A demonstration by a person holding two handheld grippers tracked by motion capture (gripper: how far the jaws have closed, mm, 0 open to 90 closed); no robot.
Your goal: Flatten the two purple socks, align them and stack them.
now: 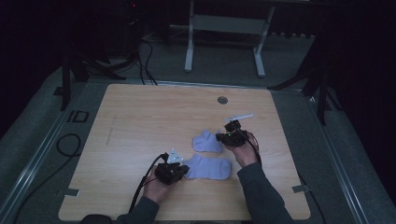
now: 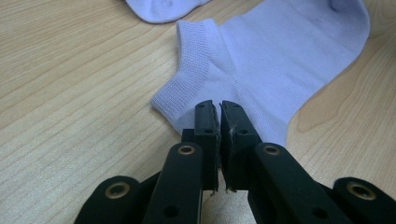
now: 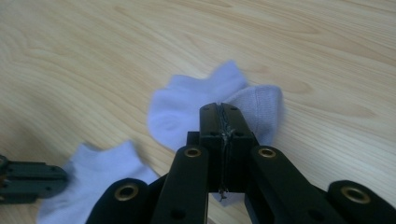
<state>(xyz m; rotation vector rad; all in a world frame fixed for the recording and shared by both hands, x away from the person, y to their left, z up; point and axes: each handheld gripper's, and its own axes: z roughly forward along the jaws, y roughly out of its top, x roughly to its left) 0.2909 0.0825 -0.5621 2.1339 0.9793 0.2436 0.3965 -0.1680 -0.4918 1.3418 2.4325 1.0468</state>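
The right hand-held gripper (image 3: 219, 112) pinches the folded sock (image 3: 196, 109), probably to fold it, while the left hand-held gripper (image 2: 219, 109), almost closed, presses the flat sock (image 2: 280, 60) on the worktop (image 1: 140, 121).

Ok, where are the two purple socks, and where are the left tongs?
Near sock (image 1: 210, 167), high view, middle of its foot.
Far sock (image 1: 205, 141), high view, middle of the bunched fabric.
Left tongs (image 2: 219, 108), left gripper view, between the tips, over the near sock's edge.

Matt knit cloth socks (image 2: 280, 60) (ribbed cuffs) on smooth wood-grain table (image 2: 70, 93).
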